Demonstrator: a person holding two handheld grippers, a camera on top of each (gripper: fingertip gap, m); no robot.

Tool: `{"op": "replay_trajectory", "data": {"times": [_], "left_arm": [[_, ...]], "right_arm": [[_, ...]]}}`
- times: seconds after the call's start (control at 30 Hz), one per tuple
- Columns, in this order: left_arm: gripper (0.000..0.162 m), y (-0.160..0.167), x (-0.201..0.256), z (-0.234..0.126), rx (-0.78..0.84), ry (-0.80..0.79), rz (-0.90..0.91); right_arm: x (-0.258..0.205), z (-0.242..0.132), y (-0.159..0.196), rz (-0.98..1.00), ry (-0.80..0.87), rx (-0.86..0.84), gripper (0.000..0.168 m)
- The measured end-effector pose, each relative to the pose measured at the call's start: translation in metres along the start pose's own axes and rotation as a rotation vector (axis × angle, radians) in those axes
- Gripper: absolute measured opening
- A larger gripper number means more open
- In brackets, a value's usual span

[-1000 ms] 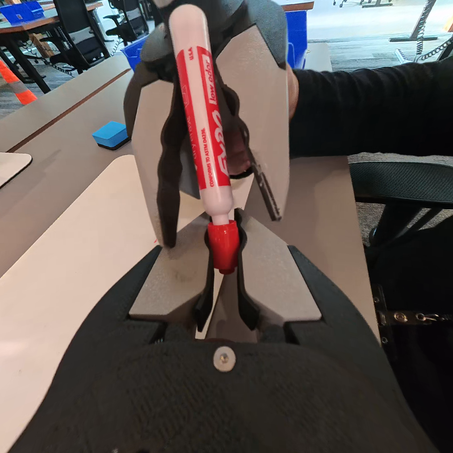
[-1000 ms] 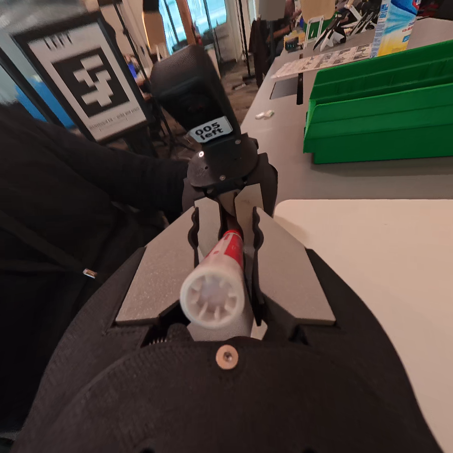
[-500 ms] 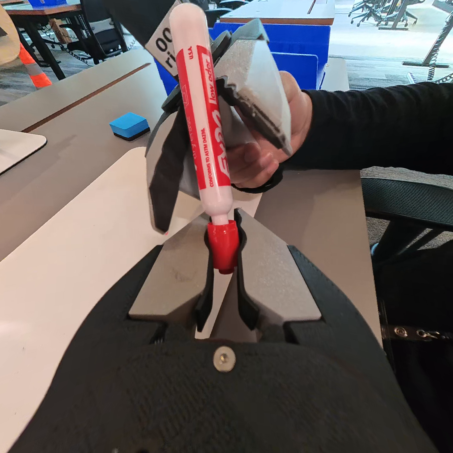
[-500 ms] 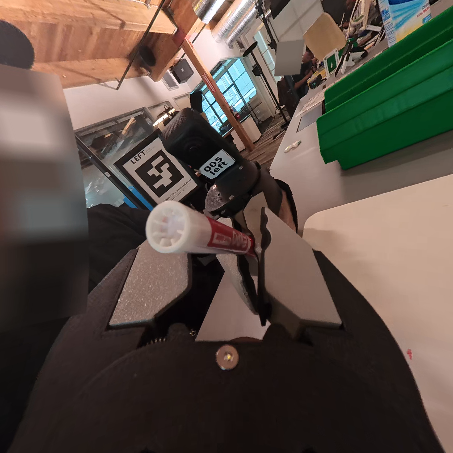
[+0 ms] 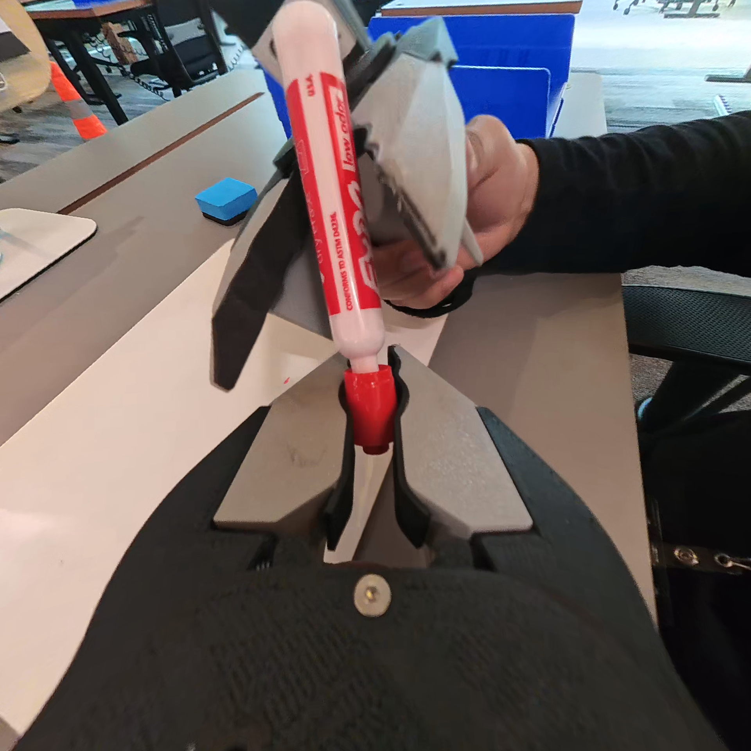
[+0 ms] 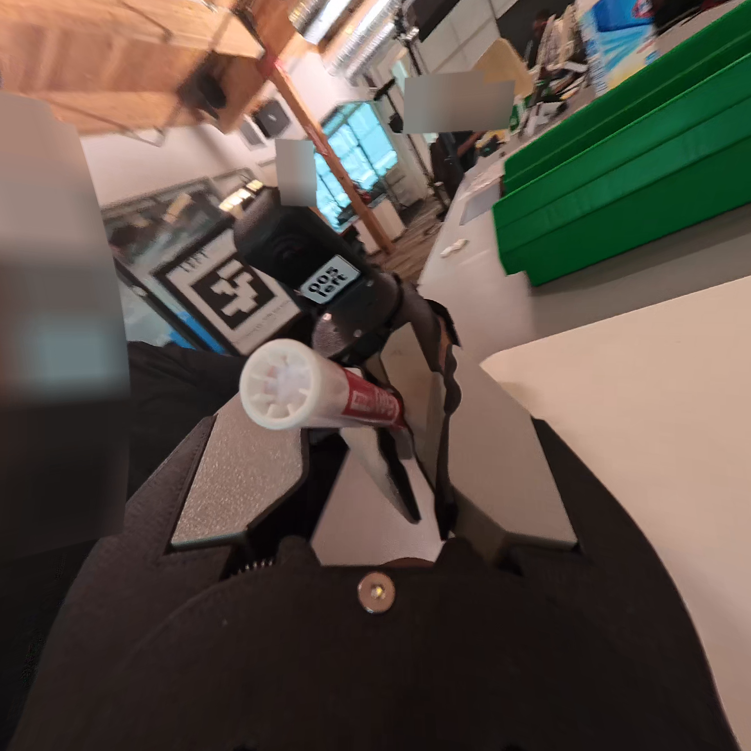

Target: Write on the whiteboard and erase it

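The left hand-held gripper [image 5: 369,400] is closed on the red plastic cap [image 5: 370,410], holding it fixed. The right hand-held gripper [image 6: 367,463] stands wide around the white-and-red marker barrel [image 5: 331,191]. They hang above the white whiteboard [image 5: 101,447] lying on the grey surface [image 5: 528,365]; I judge uncapping. The blue foam eraser [image 5: 226,200] waits behind.

My left gripper [image 5: 372,390] clamps the marker cap [image 5: 370,410]; the marker [image 5: 331,195] rises between my right gripper's [image 5: 345,309] spread jaws, above the whiteboard [image 5: 122,426]; the eraser [image 5: 226,200] lies far left.

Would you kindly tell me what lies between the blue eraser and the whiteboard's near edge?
Only bare grey table separates the blue eraser from the whiteboard, as the left wrist view shows.
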State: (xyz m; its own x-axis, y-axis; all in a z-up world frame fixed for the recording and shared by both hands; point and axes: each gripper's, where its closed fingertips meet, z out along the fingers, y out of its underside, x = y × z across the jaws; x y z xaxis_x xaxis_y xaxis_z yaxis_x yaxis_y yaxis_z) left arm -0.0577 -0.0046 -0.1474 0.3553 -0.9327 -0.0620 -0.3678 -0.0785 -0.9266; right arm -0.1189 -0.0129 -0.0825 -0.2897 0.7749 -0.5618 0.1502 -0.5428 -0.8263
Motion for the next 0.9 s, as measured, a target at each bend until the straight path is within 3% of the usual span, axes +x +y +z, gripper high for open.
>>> {"op": "replay_trajectory", "data": {"times": [0.03,0.4,0.5,0.63,0.7,0.77,0.9], "left_arm": [[0.010,0.000,-0.002,0.000,-0.001,-0.014,0.006],[0.010,0.004,-0.011,0.004,-0.045,-0.212,0.277],[0.010,0.000,-0.008,0.003,-0.017,-0.204,0.277],[0.011,0.000,-0.009,0.003,-0.017,-0.214,0.293],[0.010,-0.002,-0.007,0.003,-0.007,-0.212,0.298],[0.011,-0.002,-0.005,0.004,-0.008,-0.208,0.304],[0.010,-0.001,-0.006,0.005,-0.018,-0.216,0.318]], "right_arm": [[0.004,0.000,0.001,-0.058,0.046,-0.013,0.066],[-0.010,0.009,0.005,-0.587,0.239,-0.099,0.054],[-0.014,0.008,0.005,-0.621,0.236,-0.103,0.029],[-0.015,0.009,0.008,-0.621,0.223,-0.124,0.030],[-0.013,0.010,0.010,-0.600,0.225,-0.131,0.042],[-0.014,0.012,0.012,-0.601,0.213,-0.138,0.029],[-0.015,0.014,0.013,-0.631,0.220,-0.144,0.029]]}}
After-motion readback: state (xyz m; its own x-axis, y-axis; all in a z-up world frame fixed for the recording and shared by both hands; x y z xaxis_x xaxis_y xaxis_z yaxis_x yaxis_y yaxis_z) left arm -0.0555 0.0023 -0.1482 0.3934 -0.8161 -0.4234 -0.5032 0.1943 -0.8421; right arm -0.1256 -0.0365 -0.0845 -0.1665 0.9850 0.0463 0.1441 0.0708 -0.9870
